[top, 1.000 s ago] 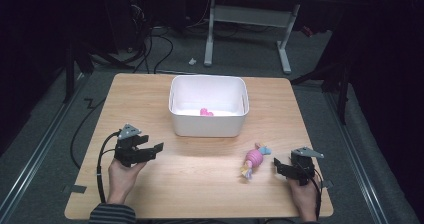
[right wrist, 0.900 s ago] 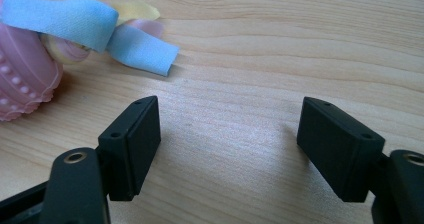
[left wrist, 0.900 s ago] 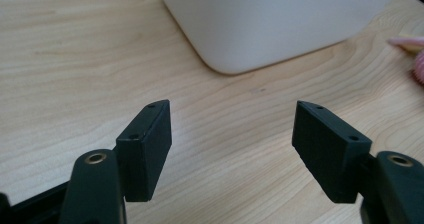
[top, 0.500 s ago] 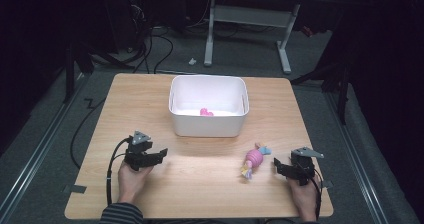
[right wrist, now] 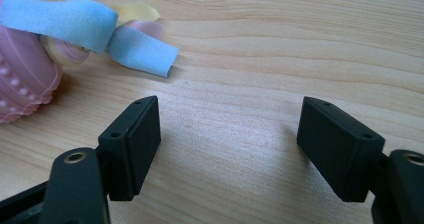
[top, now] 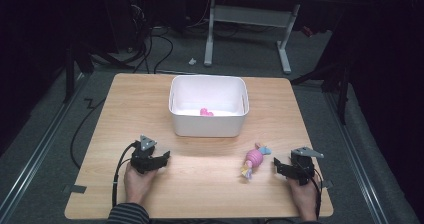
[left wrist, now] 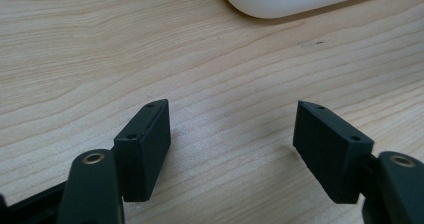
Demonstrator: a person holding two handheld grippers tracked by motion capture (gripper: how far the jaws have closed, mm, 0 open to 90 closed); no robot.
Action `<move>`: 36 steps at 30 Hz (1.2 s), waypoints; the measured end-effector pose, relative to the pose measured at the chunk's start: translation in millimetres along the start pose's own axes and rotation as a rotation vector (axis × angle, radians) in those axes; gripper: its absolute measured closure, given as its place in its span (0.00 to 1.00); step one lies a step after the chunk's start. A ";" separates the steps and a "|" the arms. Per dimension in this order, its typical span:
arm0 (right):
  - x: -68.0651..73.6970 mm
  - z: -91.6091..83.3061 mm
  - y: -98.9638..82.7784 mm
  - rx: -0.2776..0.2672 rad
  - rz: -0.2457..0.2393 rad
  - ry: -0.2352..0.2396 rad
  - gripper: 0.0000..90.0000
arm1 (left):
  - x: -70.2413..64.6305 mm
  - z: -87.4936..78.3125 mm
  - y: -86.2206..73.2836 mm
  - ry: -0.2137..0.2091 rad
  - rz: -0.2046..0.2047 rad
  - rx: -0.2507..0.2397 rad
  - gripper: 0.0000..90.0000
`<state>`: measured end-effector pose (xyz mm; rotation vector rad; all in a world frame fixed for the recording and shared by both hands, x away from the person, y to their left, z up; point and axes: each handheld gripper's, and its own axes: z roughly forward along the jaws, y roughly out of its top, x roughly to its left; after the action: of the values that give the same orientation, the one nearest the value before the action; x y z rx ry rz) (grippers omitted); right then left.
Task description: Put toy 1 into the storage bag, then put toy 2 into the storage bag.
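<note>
Left gripper (top: 162, 157) lowered (jaws apart), ribboned pink toy (top: 253, 158), grainy wood.

Item count: one tabletop (top: 125, 109) carries one white bin (top: 208, 123). One small pink item (top: 206, 112) lies inside the bin. One pink toy (top: 253, 159) with ribbon ends lies on the tabletop. Two claws are present: the left claw (top: 162, 160) and the right claw (top: 278, 166).

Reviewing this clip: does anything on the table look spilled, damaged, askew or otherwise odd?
Nothing stands out. The white bin sits upright with a small pink item inside; the pink toy with ribbons lies intact on the table, between the left tool and right tool, both open and empty.
</note>
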<state>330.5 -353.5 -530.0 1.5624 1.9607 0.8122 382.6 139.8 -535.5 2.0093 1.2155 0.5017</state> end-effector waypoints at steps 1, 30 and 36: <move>0.1 0.2 0.2 0.000 0.000 0.001 0.28 | -1.6 0.3 0.1 0.011 0.014 0.005 0.35; 12.2 -39.8 2.8 -0.076 -0.039 0.119 0.42 | -3.8 0.7 0.1 0.012 0.022 0.009 0.32; 25.2 -55.9 9.9 -0.076 -0.083 0.160 0.43 | -3.8 0.7 0.1 0.011 0.021 0.009 0.31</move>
<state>292.5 -335.2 -484.4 1.4011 2.0664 0.9918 381.3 136.2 -535.8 2.0320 1.2065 0.5193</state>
